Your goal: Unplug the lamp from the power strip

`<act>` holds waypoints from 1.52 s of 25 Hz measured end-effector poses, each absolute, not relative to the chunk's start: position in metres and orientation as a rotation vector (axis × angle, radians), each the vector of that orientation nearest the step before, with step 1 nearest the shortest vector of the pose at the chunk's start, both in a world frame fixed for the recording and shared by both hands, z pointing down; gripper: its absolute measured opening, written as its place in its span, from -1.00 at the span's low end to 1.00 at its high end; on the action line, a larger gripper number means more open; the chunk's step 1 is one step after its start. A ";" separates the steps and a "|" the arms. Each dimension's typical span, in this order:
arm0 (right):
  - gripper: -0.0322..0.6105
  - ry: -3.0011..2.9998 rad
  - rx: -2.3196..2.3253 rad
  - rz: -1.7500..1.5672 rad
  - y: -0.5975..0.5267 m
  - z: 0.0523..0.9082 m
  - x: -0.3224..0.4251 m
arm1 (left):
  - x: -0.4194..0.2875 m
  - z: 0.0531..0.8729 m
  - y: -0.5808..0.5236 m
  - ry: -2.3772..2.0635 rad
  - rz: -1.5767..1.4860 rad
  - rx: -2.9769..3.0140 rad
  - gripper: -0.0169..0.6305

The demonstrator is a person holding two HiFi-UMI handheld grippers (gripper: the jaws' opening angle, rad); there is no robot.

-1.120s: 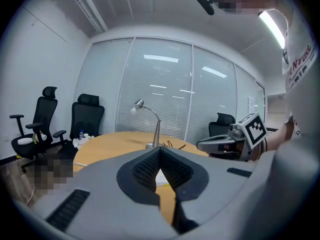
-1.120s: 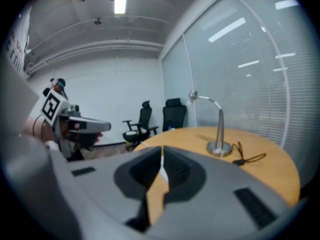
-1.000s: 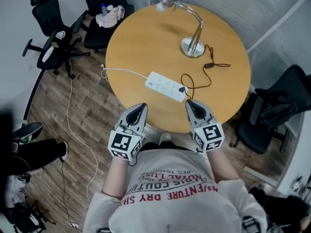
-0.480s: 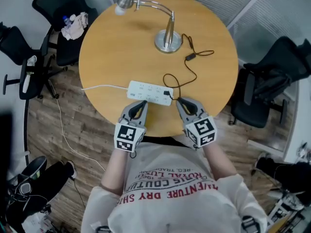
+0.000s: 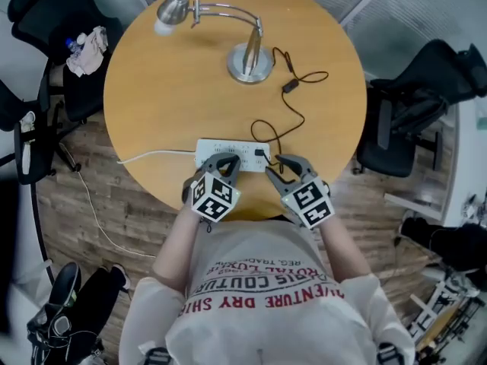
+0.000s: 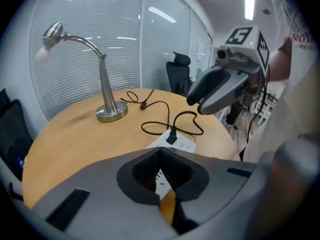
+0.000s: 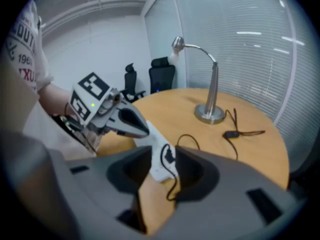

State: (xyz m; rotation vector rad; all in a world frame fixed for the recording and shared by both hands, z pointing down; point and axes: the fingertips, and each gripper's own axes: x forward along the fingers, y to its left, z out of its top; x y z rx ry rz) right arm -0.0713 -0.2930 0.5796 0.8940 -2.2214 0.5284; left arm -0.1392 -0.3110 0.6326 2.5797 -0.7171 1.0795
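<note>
A silver gooseneck lamp (image 5: 249,59) stands at the far side of the round wooden table (image 5: 152,90). Its black cord (image 5: 293,112), with an inline switch (image 5: 290,87), runs to a black plug (image 5: 261,153) seated in the right end of the white power strip (image 5: 228,153). My left gripper (image 5: 221,163) is shut and empty, tips over the strip's near edge. My right gripper (image 5: 283,166) hovers just right of the plug with its jaws opening. In the right gripper view the plug (image 7: 169,155) shows between the spread jaws, and the pads do not touch it.
Black office chairs stand around the table, one at the right (image 5: 415,105) and one at the upper left holding a white cloth (image 5: 85,42). The strip's white cable (image 5: 144,157) runs off the table's left edge to the wooden floor. Glass walls with blinds stand behind the table.
Both grippers have moved forward from the near table edge up to the power strip. The right gripper's jaws have gone from shut to spread apart. The left gripper stays shut.
</note>
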 end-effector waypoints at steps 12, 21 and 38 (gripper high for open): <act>-0.38 -1.884 0.438 0.231 -0.305 0.644 -0.084 | -0.119 0.678 -0.324 -0.518 1.361 2.643 -0.86; -0.51 -1.765 0.285 0.246 -0.307 0.671 -0.088 | -0.119 0.681 -0.325 -0.498 1.151 2.562 -0.86; -0.66 -1.719 0.229 0.188 -0.311 0.674 -0.087 | -0.119 0.679 -0.327 -0.487 1.155 2.628 -0.86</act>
